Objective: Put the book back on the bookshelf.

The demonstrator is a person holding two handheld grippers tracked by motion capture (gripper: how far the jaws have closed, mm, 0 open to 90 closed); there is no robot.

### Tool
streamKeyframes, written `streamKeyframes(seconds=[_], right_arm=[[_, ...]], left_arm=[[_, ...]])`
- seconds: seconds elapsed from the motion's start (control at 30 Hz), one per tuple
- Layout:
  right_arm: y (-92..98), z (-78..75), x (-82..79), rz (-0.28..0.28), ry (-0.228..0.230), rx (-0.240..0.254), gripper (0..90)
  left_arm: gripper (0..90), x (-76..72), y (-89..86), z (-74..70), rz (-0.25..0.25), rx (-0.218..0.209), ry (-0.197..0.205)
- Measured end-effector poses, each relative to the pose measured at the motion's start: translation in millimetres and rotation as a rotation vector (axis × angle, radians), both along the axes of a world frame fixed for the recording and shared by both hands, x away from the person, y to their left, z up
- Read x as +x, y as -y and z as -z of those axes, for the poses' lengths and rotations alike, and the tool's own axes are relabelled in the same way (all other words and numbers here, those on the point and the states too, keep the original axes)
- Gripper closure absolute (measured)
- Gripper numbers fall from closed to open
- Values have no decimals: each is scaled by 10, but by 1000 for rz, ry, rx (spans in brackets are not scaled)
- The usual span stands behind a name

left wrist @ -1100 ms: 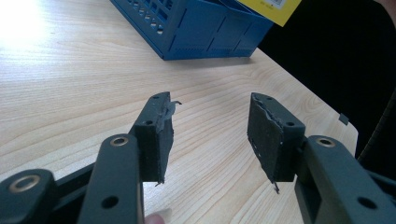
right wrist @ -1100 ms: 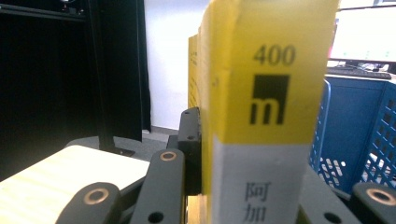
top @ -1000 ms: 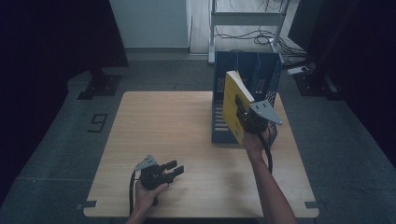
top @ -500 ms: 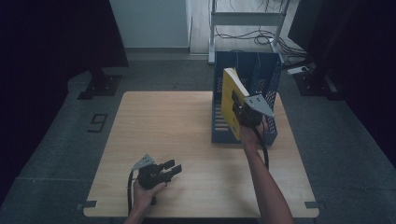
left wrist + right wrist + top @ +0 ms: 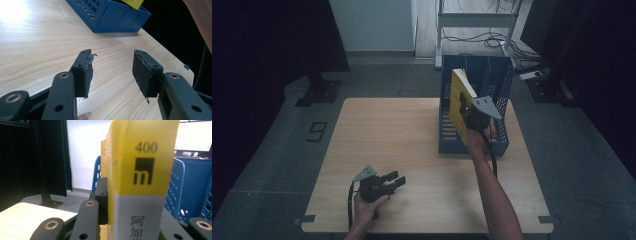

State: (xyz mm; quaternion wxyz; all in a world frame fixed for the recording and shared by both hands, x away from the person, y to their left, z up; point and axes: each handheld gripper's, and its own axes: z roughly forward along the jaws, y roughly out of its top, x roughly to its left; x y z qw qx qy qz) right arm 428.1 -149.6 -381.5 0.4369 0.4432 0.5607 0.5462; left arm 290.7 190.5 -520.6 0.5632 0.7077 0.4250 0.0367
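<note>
Book (image 5: 458, 102): yellow cover, grey-banded spine w/ "400", black logo.

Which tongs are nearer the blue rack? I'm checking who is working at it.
Right. The right tongs hold the yellow book directly over the blue rack. The left tongs rest open over the table's near edge, well short of the rack.

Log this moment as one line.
right gripper: shut on yellow book, over blue rack | left gripper: open, empty, low over table
</note>
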Motion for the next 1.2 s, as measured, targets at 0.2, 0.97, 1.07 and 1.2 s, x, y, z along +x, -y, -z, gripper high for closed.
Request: streamKeyframes(seconds=[0.2, 0.97, 1.07, 1.2], right_arm=[[-46, 8, 122, 6, -2, 0, 746], [-117, 32, 281, 32, 4, 21, 746], [-121, 52, 306, 37, -2, 31, 746], [-134, 59, 330, 41, -5, 44, 745]], left_arm=[[505, 4, -19, 2, -7, -2, -1], [506, 17, -63, 7, -19, -8, -2], [506, 17, -67, 9, -20, -8, -3], [506, 20, -73, 12, -19, -4, -4]])
